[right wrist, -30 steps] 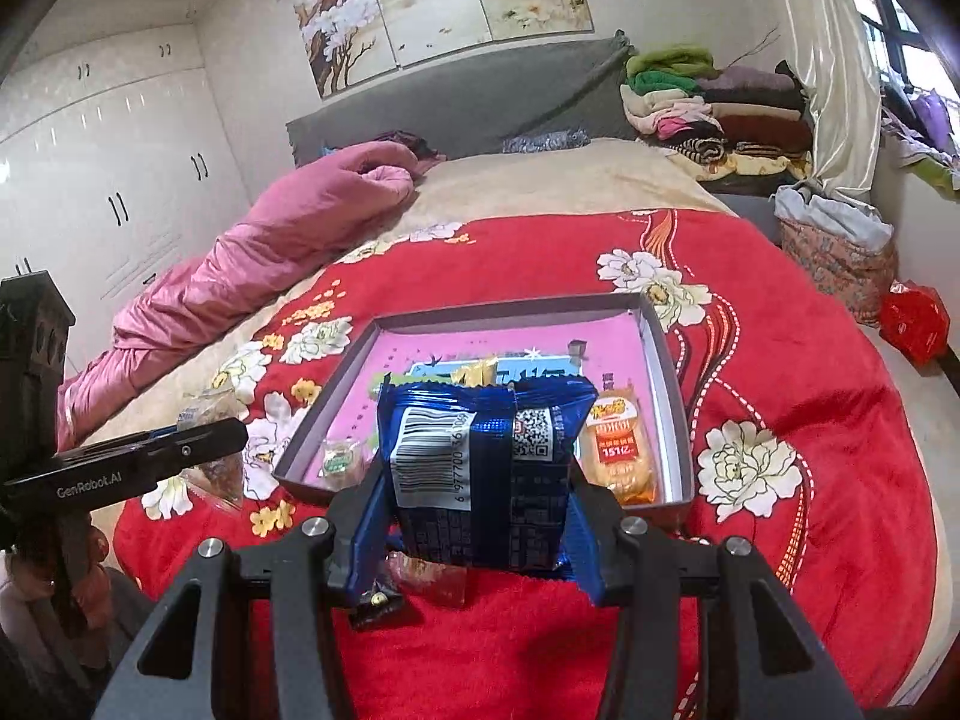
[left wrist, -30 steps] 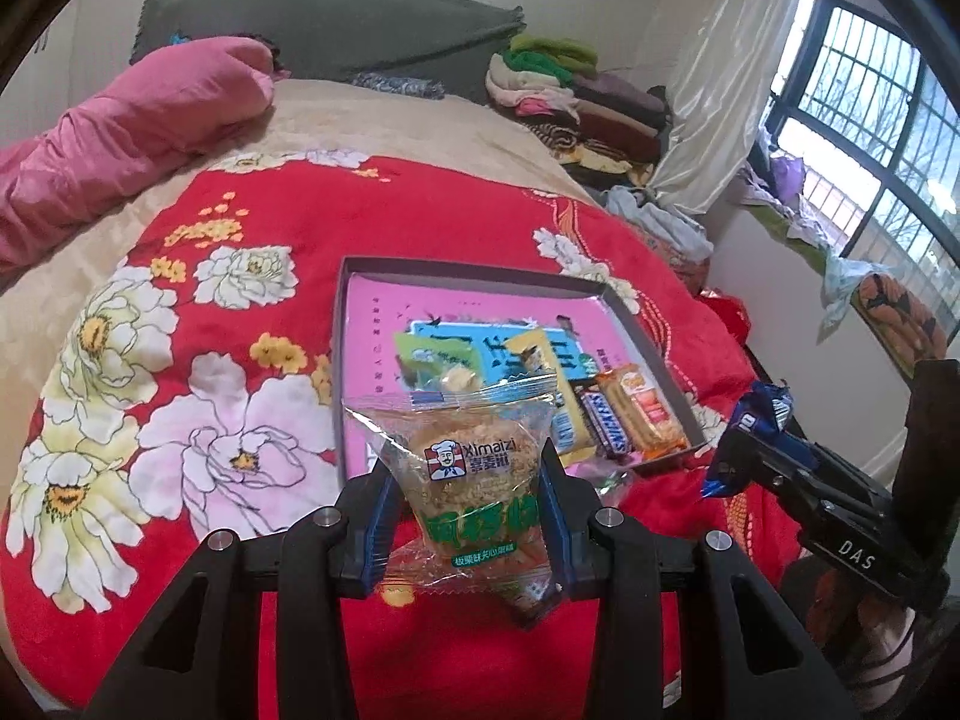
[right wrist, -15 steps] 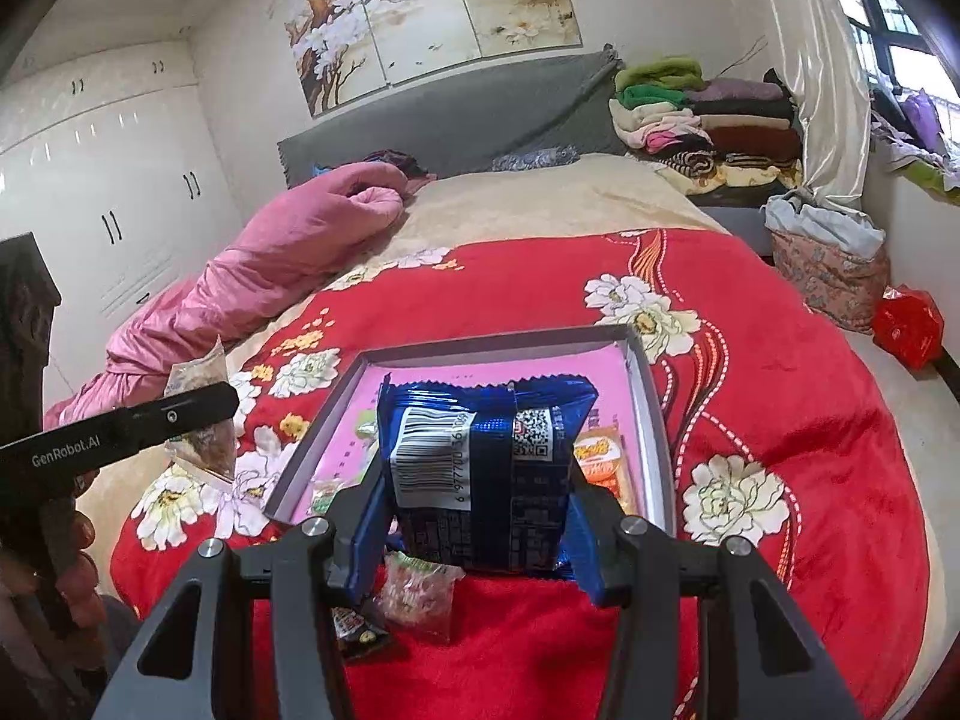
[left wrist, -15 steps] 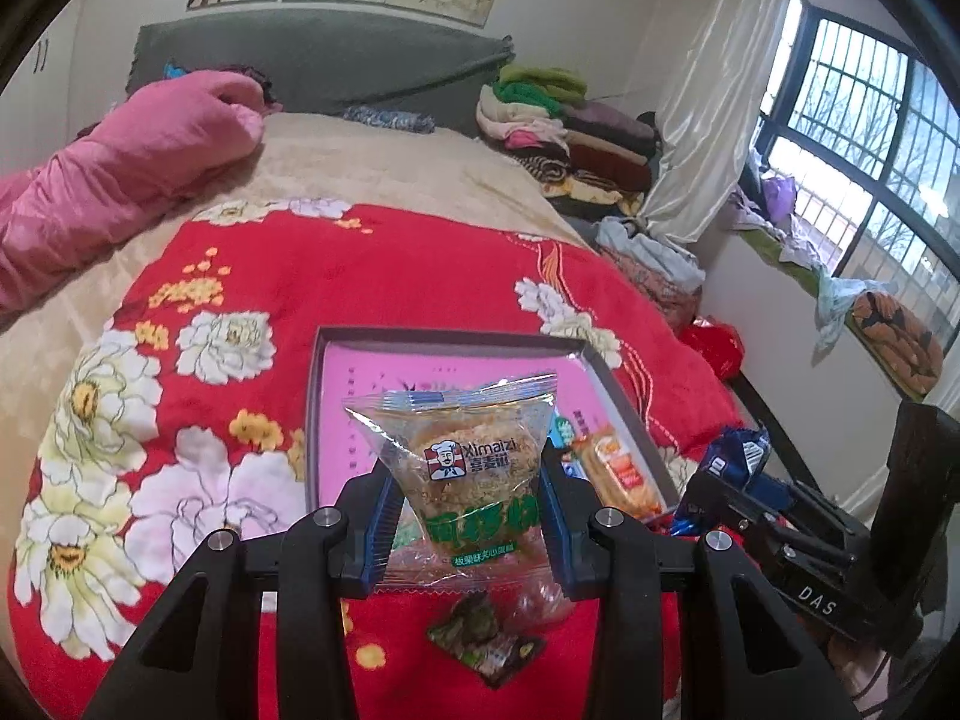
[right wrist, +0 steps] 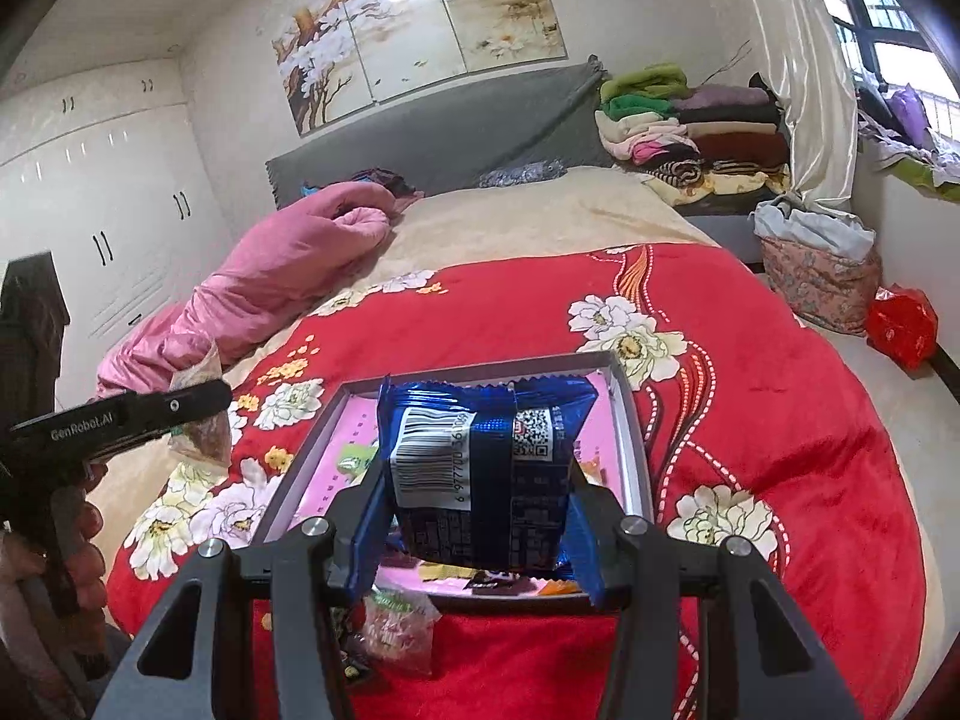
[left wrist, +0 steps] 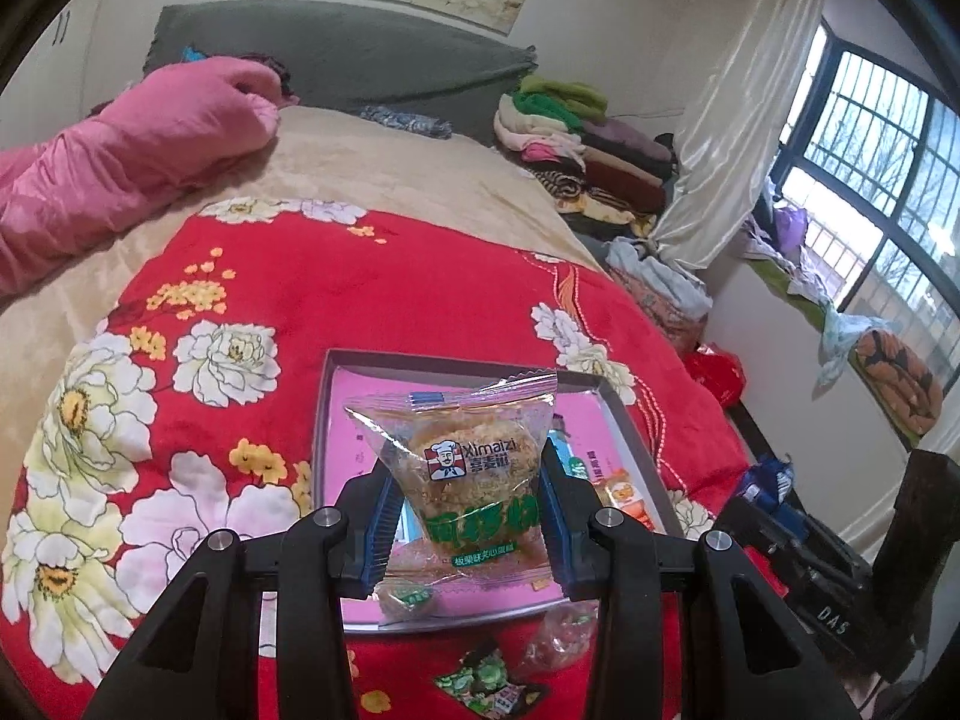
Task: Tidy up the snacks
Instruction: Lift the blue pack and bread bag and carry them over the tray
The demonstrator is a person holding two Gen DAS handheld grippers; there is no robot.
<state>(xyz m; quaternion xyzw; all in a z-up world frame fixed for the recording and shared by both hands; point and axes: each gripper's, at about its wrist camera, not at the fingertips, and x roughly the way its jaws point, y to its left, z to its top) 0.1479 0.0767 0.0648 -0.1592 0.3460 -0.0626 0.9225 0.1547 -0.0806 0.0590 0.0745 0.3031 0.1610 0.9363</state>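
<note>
The left gripper [left wrist: 465, 516] is clamped on a clear pastry packet [left wrist: 465, 468] with a chef logo and green lettering, squeezed between both blue pads and held upright above the near half of a grey-rimmed box [left wrist: 321, 420] with a pink floor. The right gripper [right wrist: 474, 525] grips a blue snack packet [right wrist: 483, 474], its barcode and QR code facing the camera, also held upright over the same box [right wrist: 630, 420]. The box lies flat on a red floral blanket [left wrist: 360, 282] spread across the bed. Inside the box, partly hidden by the 2 held packets, an orange-wrapped snack [left wrist: 624, 495] rests by the right wall and a small green candy [left wrist: 408, 597] sits near the front wall. On the blanket, just outside the front rim, lie a green-patterned wrapper [left wrist: 486, 681] and a clear wrapped candy [left wrist: 561, 639]. A pink quilt [left wrist: 132, 150] is bunched at the far left of the bed, and folded clothes [right wrist: 690, 126] are stacked beside the grey headboard [right wrist: 456, 126]. In the right wrist view the left gripper [right wrist: 198, 414] appears at the left edge with its packet [right wrist: 201, 438] between its fingers.
</note>
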